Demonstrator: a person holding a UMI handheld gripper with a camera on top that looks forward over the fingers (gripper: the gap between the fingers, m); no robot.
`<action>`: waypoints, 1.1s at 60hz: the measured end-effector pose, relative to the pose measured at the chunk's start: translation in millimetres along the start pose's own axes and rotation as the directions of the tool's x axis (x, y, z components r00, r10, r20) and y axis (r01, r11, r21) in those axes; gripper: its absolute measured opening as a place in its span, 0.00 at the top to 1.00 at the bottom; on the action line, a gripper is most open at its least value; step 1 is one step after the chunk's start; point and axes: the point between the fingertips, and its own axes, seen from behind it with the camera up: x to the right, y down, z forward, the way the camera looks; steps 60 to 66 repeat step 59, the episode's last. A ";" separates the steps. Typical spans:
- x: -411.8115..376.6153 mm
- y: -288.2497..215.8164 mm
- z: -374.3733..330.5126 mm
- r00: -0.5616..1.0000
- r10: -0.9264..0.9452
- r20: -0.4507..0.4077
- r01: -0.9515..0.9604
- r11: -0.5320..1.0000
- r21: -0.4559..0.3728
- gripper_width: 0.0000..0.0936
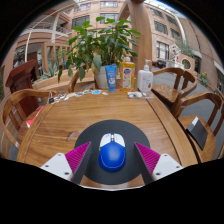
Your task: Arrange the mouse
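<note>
A blue and white mouse [112, 152] lies on a round dark mouse pad [112, 132] on a wooden table [70, 115]. My gripper [112, 157] is open. The mouse stands between my two fingers with a gap at each side. The pink pads [77, 157] show at either side of the mouse pad. The near end of the mouse is close to my gripper's body.
At the table's far edge stand a leafy potted plant [100, 45], a yellow bottle [128, 73], a white pump bottle [146, 78] and small flat items [85, 94]. Wooden chairs [190, 95] stand at the right and left sides. A dark tablet [198, 132] lies at the right.
</note>
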 end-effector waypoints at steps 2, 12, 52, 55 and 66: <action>-0.4 -5.0 -10.8 1.000 -0.004 -0.001 0.004 1.000 0.015 0.10; 3.2 -30.5 -78.3 0.999 -0.021 -0.038 0.025 0.996 0.088 0.09; 5.7 -15.3 -240.9 0.995 -0.073 -0.072 0.083 0.986 0.146 0.09; 4.3 -15.0 -242.1 0.995 -0.073 -0.065 0.082 0.986 0.146 0.09; 2.5 -12.3 -242.7 0.996 -0.074 -0.055 0.081 0.986 0.143 0.09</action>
